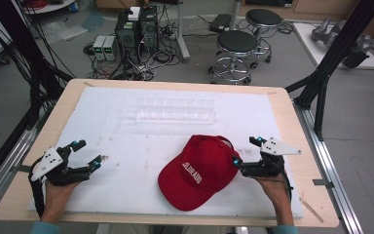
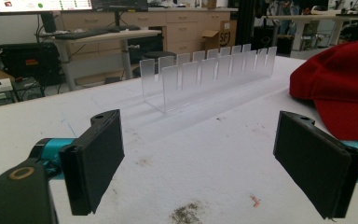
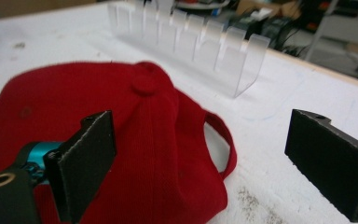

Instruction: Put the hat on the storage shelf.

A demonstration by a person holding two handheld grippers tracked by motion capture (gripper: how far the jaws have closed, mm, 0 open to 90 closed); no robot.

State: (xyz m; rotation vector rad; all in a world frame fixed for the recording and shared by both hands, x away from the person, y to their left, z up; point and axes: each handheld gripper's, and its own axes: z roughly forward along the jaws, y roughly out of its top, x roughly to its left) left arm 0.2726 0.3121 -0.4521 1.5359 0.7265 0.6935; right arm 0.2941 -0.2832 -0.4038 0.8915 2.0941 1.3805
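Your right tongs (image 1: pixel 246 153) stand with jaws apart at the back edge of the red cap (image 1: pixel 199 170), one jaw over the crown, likely lined up to pinch it near the strap. Your left tongs (image 1: pixel 86 153) also gape, holding nothing, well left of the cap. The cap lies crown up on the white counter (image 1: pixel 126 185), the clear slotted rack (image 1: pixel 173 109) standing beyond it.

A red baseball cap (image 1: pixel 199 171) lies crown-up on the white sheet at the lower centre of the high view, its brim toward the bottom edge and its white lettering facing lower left. Its back strap opening points to the upper right. A clear acrylic slotted rack (image 1: pixel 173 110) stands upright above it, well apart, running left to right.
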